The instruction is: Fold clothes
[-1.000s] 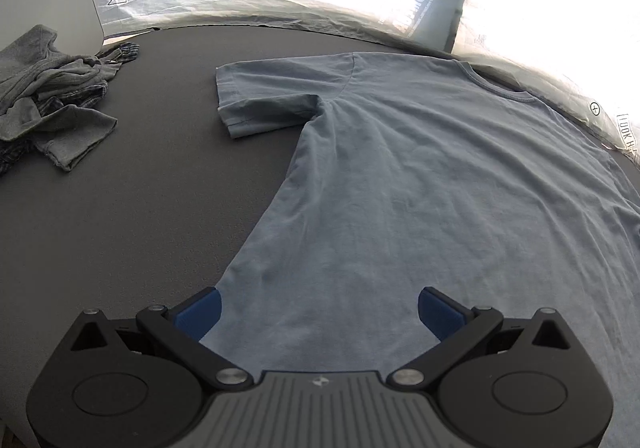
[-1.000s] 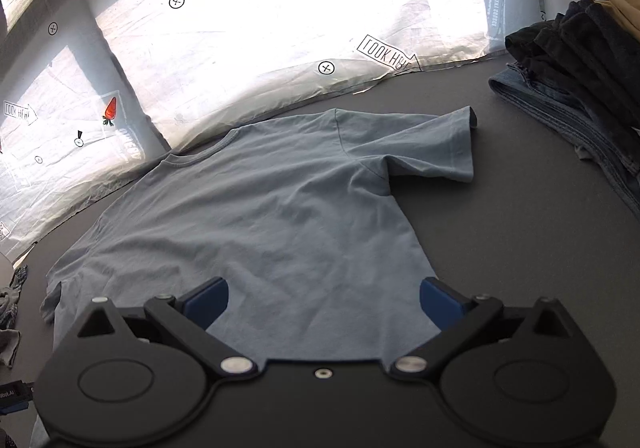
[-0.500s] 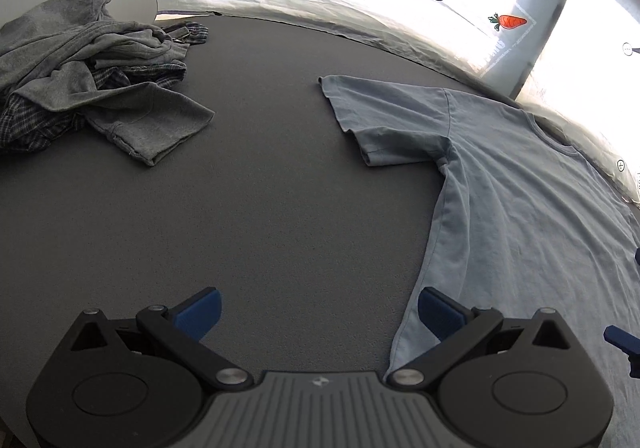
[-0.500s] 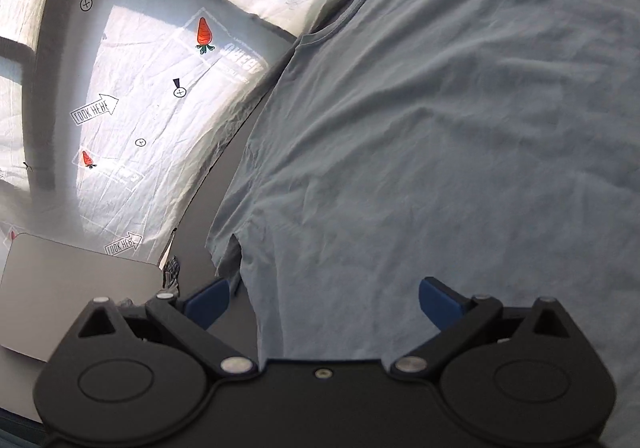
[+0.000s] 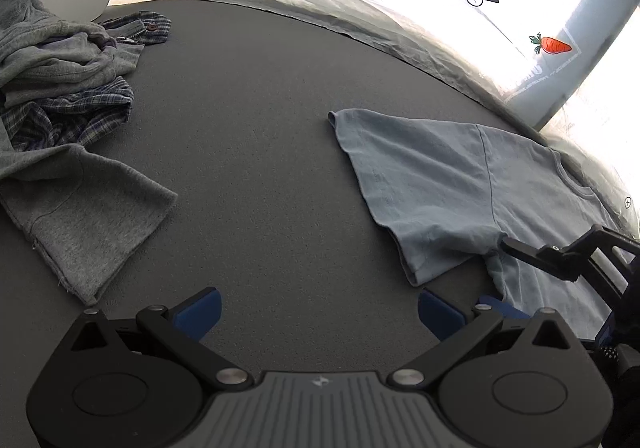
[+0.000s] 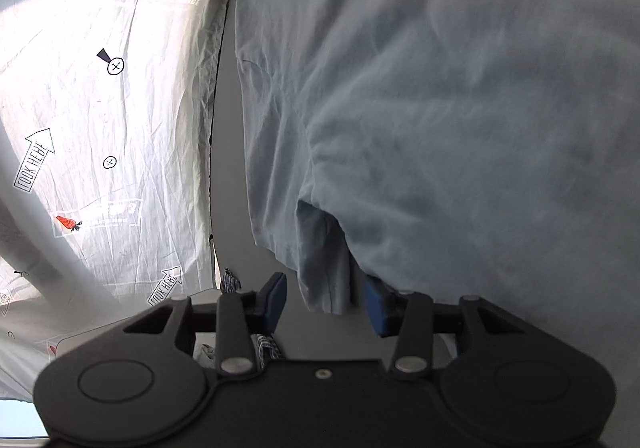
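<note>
Where a second ago both claws hung over the hem, the right claw (image 6: 325,302) now half-closed brackets the shirt (image 5: 448,176) at its left armpit; left claw (image 5: 318,314) gapes wide over bare table (image 5: 256,152); the shirt lies flat, so a side fold looks underway.

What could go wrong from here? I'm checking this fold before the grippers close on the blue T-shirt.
1. The right gripper is open around only a thin bunch of the blue T-shirt near the armpit; it may slip out or crease.
2. The left gripper is open over bare grey tabletop, beside the sleeve, so it might close on nothing.
3. The two grippers sit close together; they could collide.
</note>
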Demonstrator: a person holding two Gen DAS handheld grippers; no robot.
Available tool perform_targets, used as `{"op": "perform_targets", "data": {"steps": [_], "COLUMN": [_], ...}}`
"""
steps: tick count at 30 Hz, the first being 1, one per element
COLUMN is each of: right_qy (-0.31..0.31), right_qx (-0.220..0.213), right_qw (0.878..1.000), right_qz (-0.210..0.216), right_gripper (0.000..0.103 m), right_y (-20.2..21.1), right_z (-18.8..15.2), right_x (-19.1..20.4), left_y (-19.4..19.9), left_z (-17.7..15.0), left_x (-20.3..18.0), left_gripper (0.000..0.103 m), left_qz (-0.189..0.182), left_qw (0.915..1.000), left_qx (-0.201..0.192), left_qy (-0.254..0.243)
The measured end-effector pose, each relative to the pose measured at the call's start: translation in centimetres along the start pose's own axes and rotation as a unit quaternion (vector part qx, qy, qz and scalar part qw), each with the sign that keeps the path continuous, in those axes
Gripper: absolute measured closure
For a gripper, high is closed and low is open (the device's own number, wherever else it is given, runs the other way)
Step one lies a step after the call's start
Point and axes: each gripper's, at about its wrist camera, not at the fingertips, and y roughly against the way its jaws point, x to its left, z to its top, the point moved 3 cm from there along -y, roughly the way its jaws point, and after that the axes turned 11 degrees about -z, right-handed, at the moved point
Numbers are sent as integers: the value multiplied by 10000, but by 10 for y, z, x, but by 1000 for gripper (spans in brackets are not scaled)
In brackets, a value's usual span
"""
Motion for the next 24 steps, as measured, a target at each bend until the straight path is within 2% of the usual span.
{"op": "perform_targets", "data": {"steps": [5, 8, 10, 11, 13, 14, 15, 17, 20, 24], "right_qy": [-251, -402, -502, -552, -640, -631, -627, -667, -625, -652], "right_qx": [47, 75, 93, 103, 123, 150, 193, 234, 171, 67], "right_qw": [9996, 9989, 9982, 9979, 9971, 9969, 9967, 9963, 9974, 9977], "right_qz": [-150, -241, -301, -331, -397, -449, -471, -488, -323, 198], "right_gripper": [58, 54, 55, 62, 68, 76, 80, 93, 97, 98], "right_y": [-10, -16, -20, -22, -25, -28, -30, -32, -26, -7], "right_z": [3, 4, 5, 6, 7, 7, 8, 9, 8, 9], "right_x": [9, 14, 18, 19, 23, 23, 21, 19, 20, 21], "left_y": [-24, -32, -34, -35, -37, -37, -37, -37, -38, -39], "left_z": [20, 20, 20, 20, 20, 19, 19, 17, 16, 17], "left_x": [-1, -3, -6, -7, -8, -8, -9, -9, -11, -12], "left_gripper": [0, 0, 0, 0, 0, 0, 0, 0, 0, 0], "left_qz": [137, 332, 430, 472, 539, 557, 569, 586, 633, 682], "left_qw": [9992, 9977, 9965, 9959, 9950, 9948, 9947, 9942, 9930, 9925], "left_qx": [333, 463, 536, 562, 588, 585, 580, 577, 601, 633], "left_qy": [-199, -363, -481, -528, -598, -618, -637, -686, -796, -791]}}
